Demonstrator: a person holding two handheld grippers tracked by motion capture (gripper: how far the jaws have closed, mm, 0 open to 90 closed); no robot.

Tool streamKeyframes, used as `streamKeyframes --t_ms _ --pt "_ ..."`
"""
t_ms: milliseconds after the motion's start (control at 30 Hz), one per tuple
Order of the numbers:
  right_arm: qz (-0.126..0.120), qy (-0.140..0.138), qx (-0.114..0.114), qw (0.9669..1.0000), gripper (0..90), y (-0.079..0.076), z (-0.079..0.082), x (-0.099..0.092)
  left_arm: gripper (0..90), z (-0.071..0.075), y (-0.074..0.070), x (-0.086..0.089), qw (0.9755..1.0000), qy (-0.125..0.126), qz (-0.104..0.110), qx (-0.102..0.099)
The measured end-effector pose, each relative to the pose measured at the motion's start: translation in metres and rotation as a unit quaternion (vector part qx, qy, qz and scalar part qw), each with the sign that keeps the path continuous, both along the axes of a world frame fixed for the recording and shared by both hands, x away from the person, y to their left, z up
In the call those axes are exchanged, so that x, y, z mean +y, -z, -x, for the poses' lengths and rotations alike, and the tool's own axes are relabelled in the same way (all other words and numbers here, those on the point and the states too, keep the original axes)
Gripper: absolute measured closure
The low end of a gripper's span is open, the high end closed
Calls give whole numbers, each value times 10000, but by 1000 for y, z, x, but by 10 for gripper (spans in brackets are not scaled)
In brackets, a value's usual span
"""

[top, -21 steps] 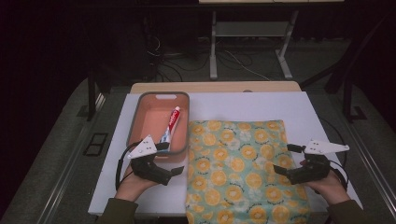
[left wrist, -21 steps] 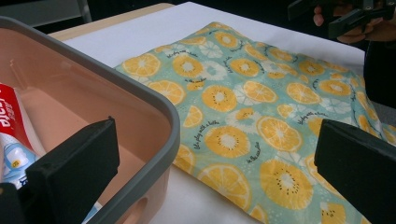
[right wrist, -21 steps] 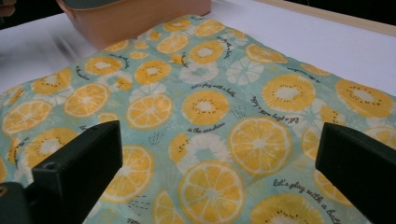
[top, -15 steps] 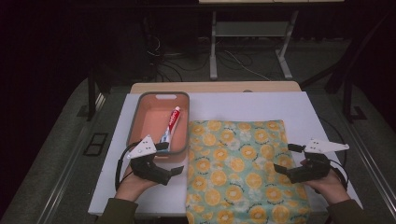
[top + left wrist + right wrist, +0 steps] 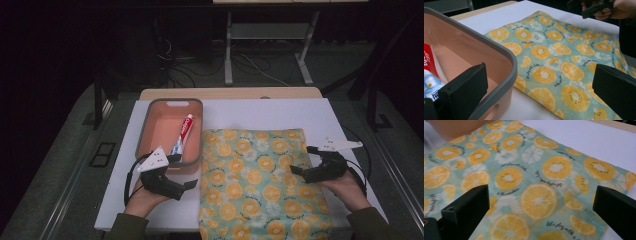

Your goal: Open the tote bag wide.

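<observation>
A teal cloth printed with orange slices [image 5: 255, 180] [image 5: 564, 62] [image 5: 524, 177] lies flat on the white table top. My left gripper [image 5: 192, 179] [image 5: 539, 92] is open beside the cloth's left edge, just in front of the pink tray [image 5: 165, 131] [image 5: 474, 57]. A red and white toothpaste tube [image 5: 183, 135] [image 5: 430, 75] lies in that tray. My right gripper [image 5: 301, 162] [image 5: 541, 212] stands open over the cloth's right edge, nothing between its jaws. In the left gripper view the right gripper [image 5: 594, 7] shows far off in a hand.
The white board [image 5: 270, 112] covers a wooden table, with bare room behind the cloth. Beyond the far edge are dark floor, cables and metal table legs [image 5: 229, 55]. The tray stands close against the cloth's left edge.
</observation>
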State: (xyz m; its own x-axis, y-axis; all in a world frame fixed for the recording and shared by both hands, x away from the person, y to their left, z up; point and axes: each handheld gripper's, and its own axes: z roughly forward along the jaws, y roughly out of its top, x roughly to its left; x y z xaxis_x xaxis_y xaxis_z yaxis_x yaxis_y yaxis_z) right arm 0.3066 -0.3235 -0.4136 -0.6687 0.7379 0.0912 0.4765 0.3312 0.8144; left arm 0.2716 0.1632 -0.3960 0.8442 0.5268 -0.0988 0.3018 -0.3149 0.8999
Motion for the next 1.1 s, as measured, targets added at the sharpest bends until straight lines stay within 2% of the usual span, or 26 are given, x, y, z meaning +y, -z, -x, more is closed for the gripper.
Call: streamKeyframes --t_ms 167,333,667,933,967,1100 --pt "163 146 119 9997 5 7 -22 0 0 1 0 -3 10000 23 -26 3" --pt "120 325 146 9993 5 8 -42 -1 0 1 0 -4 10000 5 -41 11" --pt "283 691 225 9970 5 18 -81 -9 0 0 -1 -2 10000 -29 -48 6" --pt "254 975 465 9938 19 38 -110 -17 0 0 -1 -2 10000 -44 -26 12" --pt "243 957 476 9940 52 40 -112 -17 0 0 -1 -1 10000 -41 -32 12" --pt "374 932 602 9931 87 51 -118 -14 0 -1 -1 0 10000 -57 -11 16"
